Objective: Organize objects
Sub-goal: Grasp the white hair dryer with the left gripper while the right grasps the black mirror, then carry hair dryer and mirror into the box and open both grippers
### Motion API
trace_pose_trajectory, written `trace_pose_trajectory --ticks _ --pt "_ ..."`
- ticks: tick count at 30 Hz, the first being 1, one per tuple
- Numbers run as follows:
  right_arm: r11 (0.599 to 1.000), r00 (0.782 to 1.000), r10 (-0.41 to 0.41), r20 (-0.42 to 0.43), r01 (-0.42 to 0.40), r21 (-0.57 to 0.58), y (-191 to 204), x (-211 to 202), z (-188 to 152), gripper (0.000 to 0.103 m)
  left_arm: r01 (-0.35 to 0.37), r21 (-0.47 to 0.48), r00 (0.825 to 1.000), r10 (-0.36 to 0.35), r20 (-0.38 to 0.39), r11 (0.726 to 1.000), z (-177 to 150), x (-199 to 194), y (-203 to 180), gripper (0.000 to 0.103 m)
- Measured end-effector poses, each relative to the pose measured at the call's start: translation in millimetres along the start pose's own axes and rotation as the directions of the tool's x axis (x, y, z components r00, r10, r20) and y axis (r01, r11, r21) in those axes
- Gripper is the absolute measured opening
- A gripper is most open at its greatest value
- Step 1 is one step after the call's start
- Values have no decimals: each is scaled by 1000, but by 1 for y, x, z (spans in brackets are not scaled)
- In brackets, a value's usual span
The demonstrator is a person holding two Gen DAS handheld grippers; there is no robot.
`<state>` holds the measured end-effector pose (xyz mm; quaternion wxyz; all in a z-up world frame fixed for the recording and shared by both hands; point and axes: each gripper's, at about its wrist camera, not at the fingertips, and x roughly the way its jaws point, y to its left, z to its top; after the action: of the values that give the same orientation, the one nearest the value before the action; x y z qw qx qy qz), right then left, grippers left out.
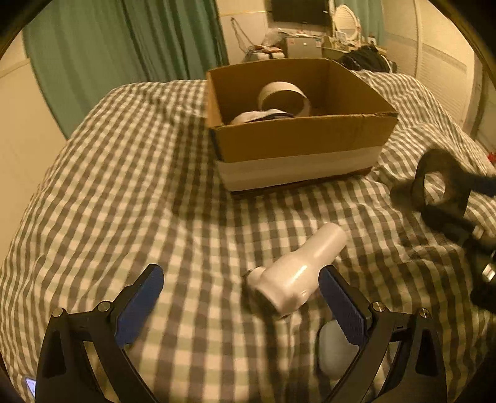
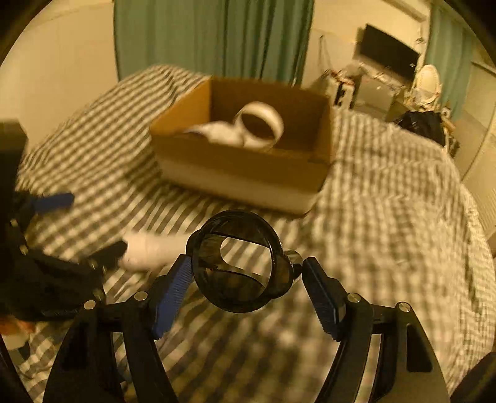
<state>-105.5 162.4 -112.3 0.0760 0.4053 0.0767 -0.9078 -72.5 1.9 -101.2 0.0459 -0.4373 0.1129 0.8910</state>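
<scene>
A white plastic bottle (image 1: 297, 272) lies on the checked bedspread (image 1: 139, 186) between the fingers of my open left gripper (image 1: 245, 282), close to the right finger. My right gripper (image 2: 246, 272) is closed on a dark ring-shaped holder (image 2: 238, 260) and holds it above the bed; it also shows in the left wrist view (image 1: 440, 186). An open cardboard box (image 1: 297, 139) stands further back, holding a white tape roll (image 1: 285, 97) and a white item. The box (image 2: 241, 167) and the bottle (image 2: 152, 251) are blurred in the right wrist view.
A pale rounded object (image 1: 334, 350) lies under my left gripper's right finger. Green curtains (image 1: 124, 46) hang behind the bed. A cluttered desk with a monitor (image 1: 300, 12) stands at the back. A black bag (image 2: 424, 124) sits past the bed's far corner.
</scene>
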Motion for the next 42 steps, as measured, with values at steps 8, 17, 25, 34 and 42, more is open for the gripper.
trace_pose_trajectory --ticks 8,17,25,34,42 --pt "999 1000 -20 3 20 45 -24 6 8 73 60 72 995 -54 -78 996 7 35 -27 103" --pt "999 1000 -8 -24 9 45 -24 21 5 73 100 59 986 -91 -138 993 10 53 -28 73" --pt "999 1000 -15 -2 15 47 -23 14 4 72 126 38 985 -120 -127 991 8 37 -21 57" --pt "999 998 -37 43 35 33 -17 -9 9 72 141 -6 988 -141 -57 990 12 -11 -6 46" --pt "1000 996 -17 93 16 11 -13 -29 29 72 147 0 987 -147 63 989 53 -40 7 46"
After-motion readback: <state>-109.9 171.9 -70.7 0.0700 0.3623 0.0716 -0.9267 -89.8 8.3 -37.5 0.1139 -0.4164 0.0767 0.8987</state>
